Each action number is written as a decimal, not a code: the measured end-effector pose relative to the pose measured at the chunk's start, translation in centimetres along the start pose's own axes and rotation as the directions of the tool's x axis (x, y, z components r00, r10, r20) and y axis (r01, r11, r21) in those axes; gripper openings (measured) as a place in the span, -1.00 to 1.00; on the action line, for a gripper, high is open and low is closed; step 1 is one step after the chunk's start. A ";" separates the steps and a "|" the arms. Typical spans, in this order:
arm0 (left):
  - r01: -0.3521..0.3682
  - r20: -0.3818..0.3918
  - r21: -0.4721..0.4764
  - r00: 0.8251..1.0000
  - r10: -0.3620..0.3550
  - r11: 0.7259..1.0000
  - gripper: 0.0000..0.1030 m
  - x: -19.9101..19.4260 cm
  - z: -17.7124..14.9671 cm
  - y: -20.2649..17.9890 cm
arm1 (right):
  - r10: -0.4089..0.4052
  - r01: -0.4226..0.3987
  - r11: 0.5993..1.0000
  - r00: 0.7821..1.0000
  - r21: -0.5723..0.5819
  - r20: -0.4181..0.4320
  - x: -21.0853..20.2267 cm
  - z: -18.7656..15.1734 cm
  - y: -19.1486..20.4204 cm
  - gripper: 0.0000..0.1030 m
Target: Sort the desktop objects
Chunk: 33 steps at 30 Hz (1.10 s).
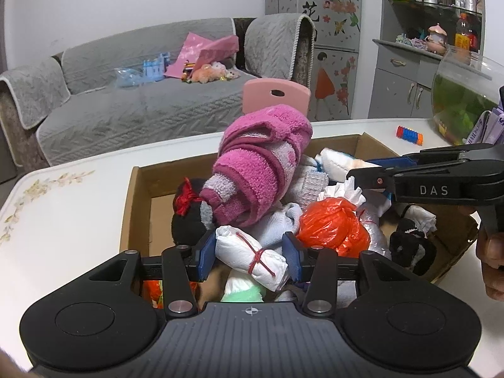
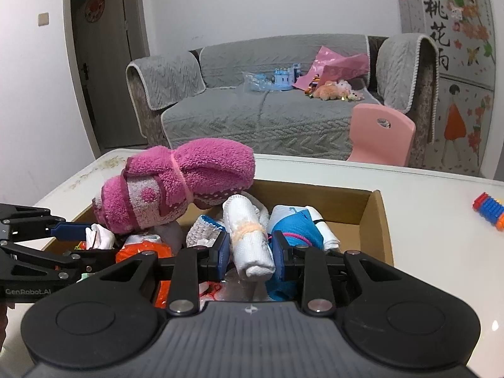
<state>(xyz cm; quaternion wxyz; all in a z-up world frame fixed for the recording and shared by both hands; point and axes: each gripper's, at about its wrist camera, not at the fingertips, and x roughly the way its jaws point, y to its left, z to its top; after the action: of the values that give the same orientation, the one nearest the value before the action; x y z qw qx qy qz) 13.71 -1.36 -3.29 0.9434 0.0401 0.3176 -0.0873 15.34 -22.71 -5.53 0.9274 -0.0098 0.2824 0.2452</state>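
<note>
A cardboard box [image 1: 138, 189] on the white table holds several rolled cloth and bag bundles. My left gripper [image 1: 250, 255] has its blue pads on both sides of a white roll tied with a red band [image 1: 252, 256]. A big pink towel roll [image 1: 261, 167] lies on top of the pile, also in the right wrist view [image 2: 176, 186]. An orange bag [image 1: 334, 223] sits to the right. My right gripper [image 2: 250, 250] has its pads against a white knit roll [image 2: 249, 236], beside a blue and white bundle [image 2: 296, 223]. The box also shows there [image 2: 378, 220].
A blue and orange toy [image 1: 409, 134] lies on the table right of the box, seen too in the right wrist view [image 2: 489, 209]. A glass fish bowl [image 1: 460, 94] stands at the far right. A pink chair [image 2: 381, 135] and grey sofa [image 2: 267, 119] stand behind the table.
</note>
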 end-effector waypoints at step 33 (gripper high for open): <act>-0.085 0.122 0.043 0.989 0.079 0.995 0.99 -6.3 0.7 -4.0 | -0.055 0.059 0.998 0.977 -0.011 0.206 -7.3 -0.7 1.7 0.96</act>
<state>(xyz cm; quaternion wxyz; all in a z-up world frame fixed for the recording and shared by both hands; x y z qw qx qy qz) 8.40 -4.53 1.04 0.9622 0.0705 0.2563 -0.0583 8.92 -24.58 -2.06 0.9581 -0.0005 0.1823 0.2208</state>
